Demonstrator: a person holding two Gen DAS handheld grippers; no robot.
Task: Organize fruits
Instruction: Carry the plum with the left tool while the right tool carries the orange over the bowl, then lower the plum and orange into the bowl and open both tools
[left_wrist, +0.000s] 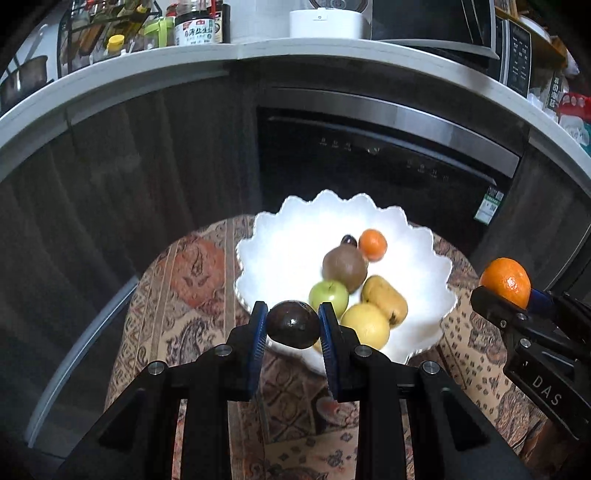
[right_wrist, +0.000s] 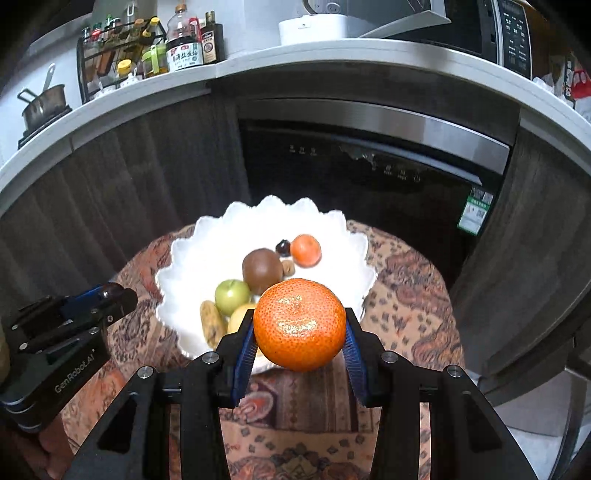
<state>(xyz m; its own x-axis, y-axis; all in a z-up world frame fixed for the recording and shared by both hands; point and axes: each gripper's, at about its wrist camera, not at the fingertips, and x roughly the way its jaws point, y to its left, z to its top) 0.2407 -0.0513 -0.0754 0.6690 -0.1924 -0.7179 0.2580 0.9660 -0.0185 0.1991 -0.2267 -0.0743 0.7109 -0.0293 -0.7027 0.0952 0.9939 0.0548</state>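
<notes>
The left tongs (left_wrist: 293, 325) were clamped on a dark, glossy round fruit (left_wrist: 293, 324), their blue pads (left_wrist: 258, 332) pressed against its two sides, and held it in the air above the near rim of the white scalloped bowl (left_wrist: 424, 258). The right tongs (right_wrist: 300, 334) gripped a large orange mandarin (right_wrist: 300, 324) the same way, also lifted clear over the bowl's near edge; in the left wrist view this pair showed at about three o'clock, well apart from the left pair.

The bowl stood on a small round worktop covered with a patterned cloth (left_wrist: 207, 280). Inside it, clustered toward the middle, lay a brown round fruit (left_wrist: 344, 268), a green apple (left_wrist: 328, 297) touching it at seven o'clock, a smaller mandarin (left_wrist: 373, 244) at one o'clock, a small dark fruit (left_wrist: 348, 240) at twelve, and two yellow fruits (left_wrist: 384, 300) toward five o'clock. The bowl's far half was bare white.

Behind the worktop stood a dark built-in appliance (right_wrist: 369, 173) under a pale kitchen counter (right_wrist: 332, 62) carrying bottles.
</notes>
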